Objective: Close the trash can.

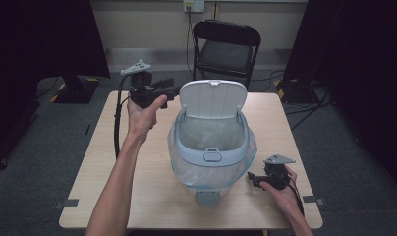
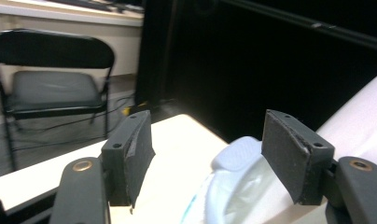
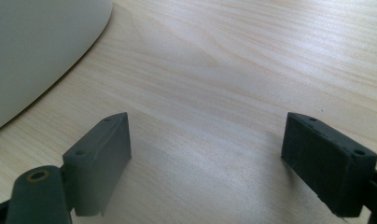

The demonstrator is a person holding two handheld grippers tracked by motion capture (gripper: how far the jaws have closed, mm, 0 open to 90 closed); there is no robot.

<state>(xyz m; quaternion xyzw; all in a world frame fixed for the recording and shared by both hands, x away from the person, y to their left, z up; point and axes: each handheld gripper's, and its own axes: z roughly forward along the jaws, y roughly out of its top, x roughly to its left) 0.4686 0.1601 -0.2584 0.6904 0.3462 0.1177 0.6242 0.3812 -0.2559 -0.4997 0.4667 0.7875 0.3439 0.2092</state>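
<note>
A white pedal bin [image 1: 211, 147] stands near the middle of the wooden desk [image 1: 137, 187], its lid [image 1: 213, 98] swung up and standing upright at the far side. A clear plastic liner [image 1: 179, 162] is folded over the pale blue rim [image 1: 211, 156] and bulges down the outside of the body, and a grey foot pedal [image 1: 207, 197] sticks out at the near base. The left gripper [image 1: 168, 88] is held above the far left part of the desk, just beside the raised lid, its jaws spread with nothing between them; in the left gripper view the rim [image 2: 235, 156] and liner lie beyond the pads. The right gripper [image 1: 253, 178] rests low on the desk just to the right of the bin's base, its jaws also spread wide over bare wood [image 3: 214, 93]. A black folding chair [image 1: 226, 49] stands behind the desk
</note>
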